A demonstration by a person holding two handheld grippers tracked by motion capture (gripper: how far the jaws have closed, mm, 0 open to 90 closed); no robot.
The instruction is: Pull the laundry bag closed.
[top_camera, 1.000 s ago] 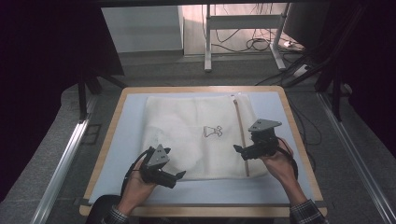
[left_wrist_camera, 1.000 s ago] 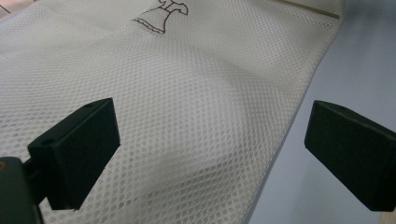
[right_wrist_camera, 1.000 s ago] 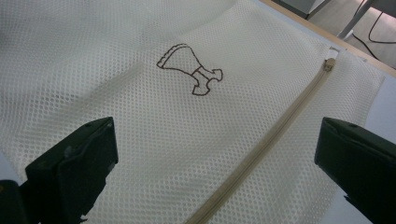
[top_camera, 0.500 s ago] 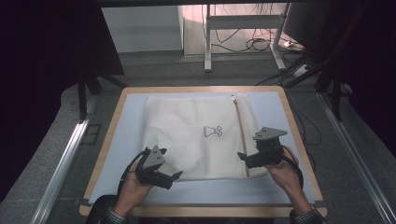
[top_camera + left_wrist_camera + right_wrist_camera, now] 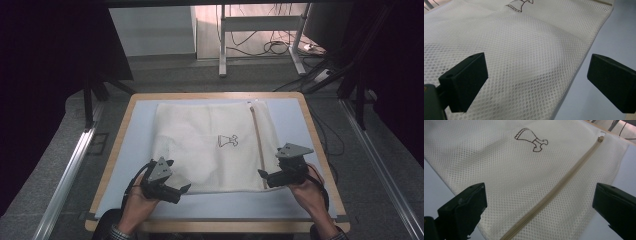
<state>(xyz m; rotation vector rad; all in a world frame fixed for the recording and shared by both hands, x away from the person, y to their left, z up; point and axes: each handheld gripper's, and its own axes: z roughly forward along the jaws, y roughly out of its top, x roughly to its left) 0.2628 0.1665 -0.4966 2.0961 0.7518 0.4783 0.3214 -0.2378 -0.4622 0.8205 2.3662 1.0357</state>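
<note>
In the high view a white mesh bag [image 5: 212, 147] lies flat on the table [image 5: 120, 145], the left gripper [image 5: 184, 188] and right gripper [image 5: 262, 174] at its near corners. The left gripper view shows jaws wide apart over the mesh. The right gripper view shows jaws apart, straddling the zipper [image 5: 564, 181].

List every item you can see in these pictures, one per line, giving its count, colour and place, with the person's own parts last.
mesh laundry bag: one, cream-white, flat across the middle of the table.
zip: one, beige, running down the bag's right side.
printed dress mark: one, dark outline, middle of the bag.
table: one, pale blue top with wooden rim.
cables: several, dark, on the floor beyond the table.
left gripper: one, black, fingers open at the bag's near left corner.
right gripper: one, black, fingers open at the zip's near end.
hands: two, holding the grippers at the near edge.
</note>
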